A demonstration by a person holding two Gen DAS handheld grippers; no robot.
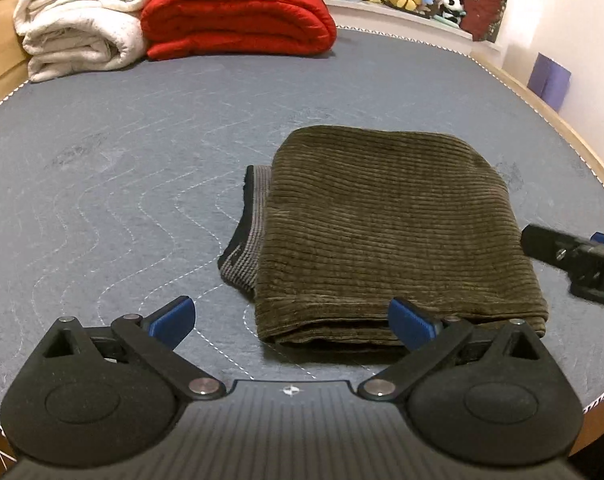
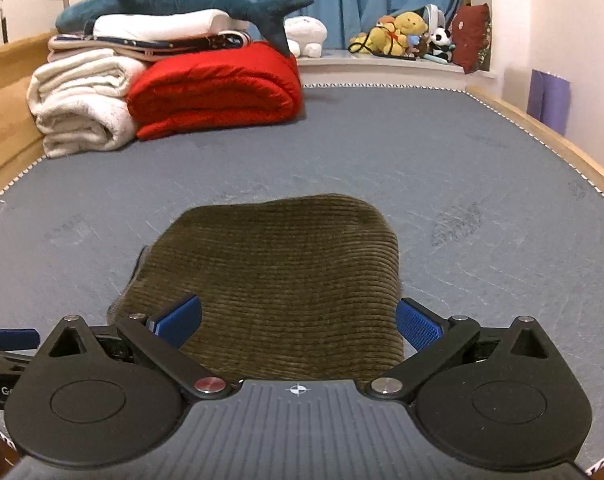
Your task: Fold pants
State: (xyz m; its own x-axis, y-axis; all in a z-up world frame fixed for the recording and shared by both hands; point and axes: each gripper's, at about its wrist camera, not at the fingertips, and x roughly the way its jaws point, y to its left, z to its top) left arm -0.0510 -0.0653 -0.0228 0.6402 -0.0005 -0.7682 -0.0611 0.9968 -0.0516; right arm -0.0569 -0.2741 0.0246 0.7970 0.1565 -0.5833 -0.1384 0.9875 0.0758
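Olive-brown corduroy pants [image 1: 386, 232] lie folded into a compact rectangle on the grey mattress [image 1: 122, 160], with a grey lining strip [image 1: 248, 232] sticking out at their left side. My left gripper [image 1: 292, 322] is open and empty, hovering just in front of the near left corner of the pants. My right gripper [image 2: 298, 322] is open and empty, low over the near edge of the pants [image 2: 278, 276]. The right gripper also shows at the right edge of the left wrist view [image 1: 578, 260].
A folded red quilt [image 1: 238, 16] and folded white blankets [image 1: 82, 24] sit at the far left of the mattress. A plush shark [image 2: 174, 0] lies on top of that pile. Stuffed toys [image 2: 406, 32] line the window ledge. The wooden bed frame [image 2: 542, 136] runs along the right.
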